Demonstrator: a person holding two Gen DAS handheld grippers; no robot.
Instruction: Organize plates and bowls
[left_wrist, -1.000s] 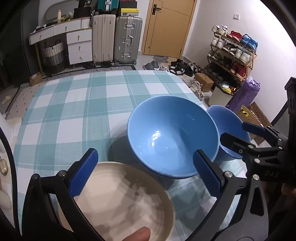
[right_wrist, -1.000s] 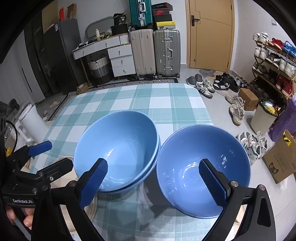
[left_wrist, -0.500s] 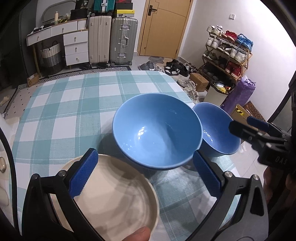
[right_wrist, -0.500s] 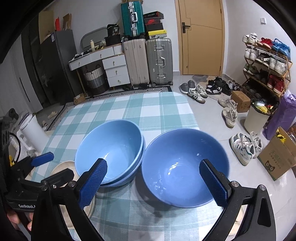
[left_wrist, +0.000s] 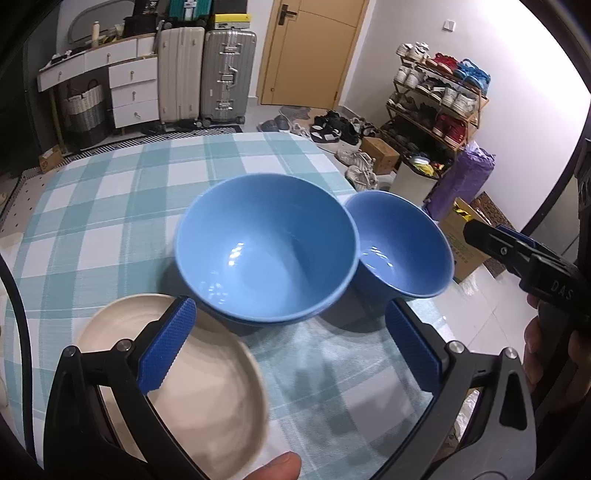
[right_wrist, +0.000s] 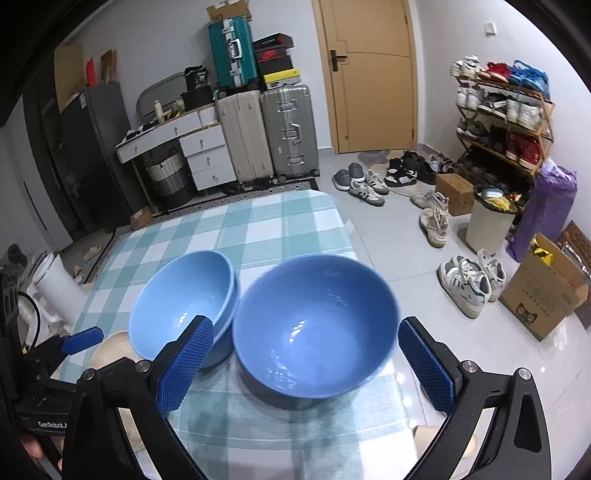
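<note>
Jaws of the right gripper (right_wrist: 299, 365) stand wide apart, empty, one blue pad either side of the single blue bowl (right_wrist: 314, 328), which sits on the checked tablecloth (right_wrist: 258, 229) close to that cloth's right edge. The left gripper (left_wrist: 291, 350) is likewise spread and holds nothing; its left pad hangs over the cream plate (left_wrist: 184, 373), its right pad over bare cloth in front of the single bowl.

Taking the stacked blue bowls (left_wrist: 266, 254) as the landmark: the single bowl stands just to their right with the rims touching or nearly so, and the plate lies in front of them to the left, its far rim just beside the stack's base.

Risk, as I judge it, lies mainly with the single bowl — it is close to the table edge with tiled floor beyond, so a pinch on only the smooth, sloping rim could slip and send it over. Closing on it could also knock the neighbouring stack, the two being so tight together. Lowering it into the stack off-centre could chip a rim or tip the pile.

How many bowls make up the stack is hard to tell — only a second rim peeks out below the top one. The plate's near rim is hidden behind the left gripper's frame, and its surface is blurred. Whether the bowl rims truly touch cannot be settled.
</note>
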